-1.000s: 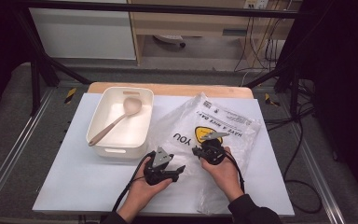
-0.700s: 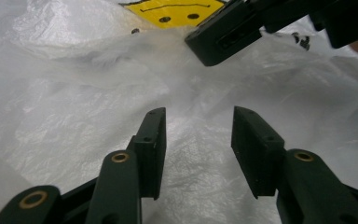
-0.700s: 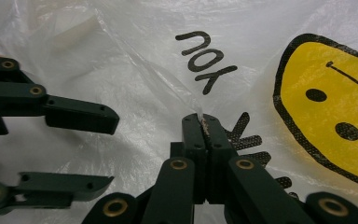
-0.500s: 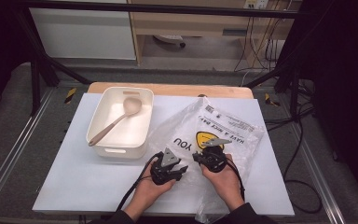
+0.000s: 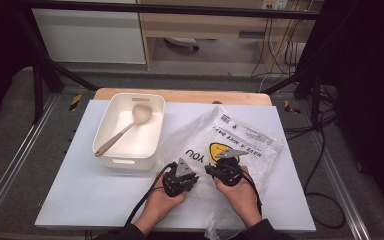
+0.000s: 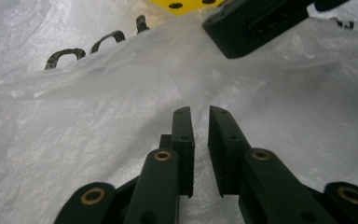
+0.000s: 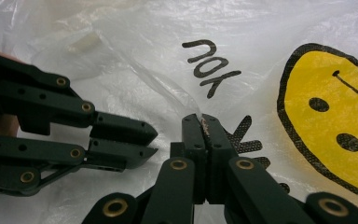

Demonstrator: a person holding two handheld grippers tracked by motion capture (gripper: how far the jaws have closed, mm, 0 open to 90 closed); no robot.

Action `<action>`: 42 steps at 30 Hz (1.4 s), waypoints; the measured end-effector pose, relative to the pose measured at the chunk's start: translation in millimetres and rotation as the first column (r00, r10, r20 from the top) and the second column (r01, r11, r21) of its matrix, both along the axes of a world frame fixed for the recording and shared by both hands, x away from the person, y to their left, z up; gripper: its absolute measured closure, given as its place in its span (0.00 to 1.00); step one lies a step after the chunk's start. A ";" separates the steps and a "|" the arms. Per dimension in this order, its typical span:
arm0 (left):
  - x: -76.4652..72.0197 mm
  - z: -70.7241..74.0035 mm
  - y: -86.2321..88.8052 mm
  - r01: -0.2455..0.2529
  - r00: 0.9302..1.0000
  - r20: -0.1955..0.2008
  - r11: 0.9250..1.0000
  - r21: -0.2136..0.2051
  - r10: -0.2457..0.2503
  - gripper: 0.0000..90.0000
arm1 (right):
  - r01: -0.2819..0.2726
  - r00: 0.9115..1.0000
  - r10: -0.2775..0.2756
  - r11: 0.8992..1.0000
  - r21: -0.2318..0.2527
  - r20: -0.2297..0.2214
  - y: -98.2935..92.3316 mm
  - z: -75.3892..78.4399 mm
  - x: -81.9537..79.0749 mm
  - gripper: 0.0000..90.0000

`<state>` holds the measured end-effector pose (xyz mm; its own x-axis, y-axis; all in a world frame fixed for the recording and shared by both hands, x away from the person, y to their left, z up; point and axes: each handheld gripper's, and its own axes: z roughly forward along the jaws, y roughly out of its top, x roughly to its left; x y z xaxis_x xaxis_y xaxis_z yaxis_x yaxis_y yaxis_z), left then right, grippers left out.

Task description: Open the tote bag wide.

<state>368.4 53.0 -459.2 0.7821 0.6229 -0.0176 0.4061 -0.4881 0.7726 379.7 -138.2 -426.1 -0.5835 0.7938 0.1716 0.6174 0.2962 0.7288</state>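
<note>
White table point(image 5: 80, 200) w/ a wooden board point(image 5: 180, 96) along its far edge. Clear plastic bag point(image 5: 240, 145), crinkled, printed w/ a yellow smiley & black lettering, lies flat across the table's centre-right, its near end reaching the front edge betw. the person's forearms. Just left of the bag: cream tub point(image 5: 130, 160), a wooden spoon point(image 5: 122, 131) lying diagonally inside, bowl end toward the far side. Both grippers sit side by side on the bag's near part, close tog. Right gripper point(image 7: 201, 122): jaws pressed tog., clamped on a raised fold of the bag's film, which peaks up from betw. the tips. Left gripper point(image 6: 199, 114): jaws have just been closing, now nearly tog. w/ a narrow slit left; tips rest on the bag film, but can't tell if any film is pinched betw. them. In the high view the left gripper is at point(image 5: 179, 177), right at point(image 5: 225, 167).
</note>
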 end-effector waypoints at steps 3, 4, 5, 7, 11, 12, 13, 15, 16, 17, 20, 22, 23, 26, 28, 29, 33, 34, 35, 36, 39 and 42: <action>0.5 -0.3 -1.8 -0.002 1.000 -0.002 1.000 0.016 0.002 0.93 | 0.006 1.000 -0.006 1.000 0.013 0.007 -1.4 1.8 1.6 1.00; 1.3 -0.3 -1.2 -0.005 1.000 -0.009 1.000 0.011 0.005 0.94 | 0.008 1.000 -0.008 1.000 0.015 0.010 -2.2 2.7 2.2 1.00; 2.3 -0.4 -0.4 -0.007 1.000 -0.017 1.000 0.004 0.007 0.95 | 0.014 1.000 -0.015 1.000 0.022 0.014 -2.7 3.3 3.0 1.00; 3.8 -0.5 0.7 -0.010 1.000 -0.028 1.000 -0.006 0.009 0.97 | 0.020 0.999 -0.021 0.999 0.029 0.025 -4.2 5.2 4.7 1.00; 4.7 -0.5 1.2 -0.006 1.000 -0.029 1.000 -0.004 0.006 0.99 | 0.038 0.998 -0.040 0.998 0.048 0.049 -7.4 10.3 10.5 1.00; 4.5 -0.5 0.9 -0.005 1.000 -0.025 1.000 0.000 0.005 0.99 | 0.041 0.998 -0.044 0.998 0.052 0.053 -8.2 11.8 12.1 1.00; 4.3 -0.5 0.6 -0.003 1.000 -0.021 1.000 0.004 0.003 0.99 | 0.043 0.997 -0.046 0.997 0.057 0.055 -8.9 13.4 13.5 1.00; 4.1 -0.3 0.1 0.004 1.000 -0.011 1.000 0.016 -0.004 1.00 | 0.047 0.996 -0.051 0.997 0.065 0.067 -11.2 16.9 16.6 1.00; 4.4 -0.2 -0.1 0.009 1.000 -0.008 1.000 0.019 -0.009 1.00 | 0.049 0.996 -0.054 0.996 0.070 0.071 -12.1 19.0 18.1 1.00; 5.1 -0.1 0.0 0.014 1.000 -0.007 1.000 0.021 -0.014 1.00 | 0.055 0.995 -0.060 0.996 0.075 0.076 -13.3 21.4 19.6 1.00; 8.6 -0.1 -0.3 0.022 1.000 -0.012 1.000 0.013 -0.022 1.00 | 0.066 0.993 -0.075 0.993 0.094 0.092 -16.9 29.0 23.0 1.00; 11.2 0.0 -1.5 0.027 1.000 -0.005 0.999 0.020 -0.027 1.00 | 0.074 0.992 -0.084 0.992 0.102 0.097 -17.9 32.4 24.3 1.00; 12.9 0.2 -2.2 0.029 1.000 0.004 0.999 0.028 -0.029 1.00 | 0.074 0.992 -0.084 0.992 0.103 0.098 -18.4 33.8 25.0 1.00; 18.1 0.1 -4.0 0.037 0.999 0.008 0.999 0.031 -0.037 1.00 | 0.081 0.990 -0.092 0.991 0.108 0.104 -18.7 36.8 26.9 1.00; 19.9 0.1 -4.2 0.042 0.999 0.005 0.999 0.029 -0.042 1.00 | 0.084 0.990 -0.096 0.990 0.110 0.107 -19.0 38.3 28.4 1.00; 20.1 0.1 -4.0 0.044 0.999 0.004 0.999 0.030 -0.044 1.00 | 0.085 0.989 -0.097 0.990 0.109 0.108 -19.1 39.2 29.2 1.00; 19.6 -0.2 -4.4 0.042 0.999 0.010 0.999 0.030 -0.042 1.00 | 0.088 0.987 -0.101 0.990 0.111 0.121 -20.1 46.5 32.6 1.00; 19.6 -0.2 -4.3 0.042 0.999 0.010 0.999 0.030 -0.042 1.00 | 0.090 0.987 -0.104 0.989 0.118 0.125 -20.6 49.2 33.1 1.00; 19.7 -0.2 -4.3 0.042 0.999 0.009 0.999 0.030 -0.042 1.00 | 0.092 0.986 -0.108 0.988 0.124 0.130 -21.0 52.2 33.4 1.00; 19.7 -0.2 -4.3 0.042 0.999 0.009 0.999 0.030 -0.043 1.00 | 0.093 0.985 -0.109 0.988 0.126 0.134 -21.0 55.3 33.4 1.00; 20.3 -0.1 -4.0 0.045 0.999 0.004 0.999 0.029 -0.045 1.00 | 0.087 0.982 -0.107 0.988 0.132 0.155 -20.3 64.8 33.3 1.00; 20.5 -0.1 -3.9 0.044 0.999 0.005 0.999 0.027 -0.045 1.00 | 0.080 0.980 -0.104 0.987 0.138 0.171 -19.1 74.0 33.1 1.00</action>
<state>389.0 49.1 -459.3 0.8090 0.5877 0.0038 0.3789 -0.5265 0.7611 412.7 -157.4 -352.1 -0.5393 0.8233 0.1772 0.4950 0.1397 0.8576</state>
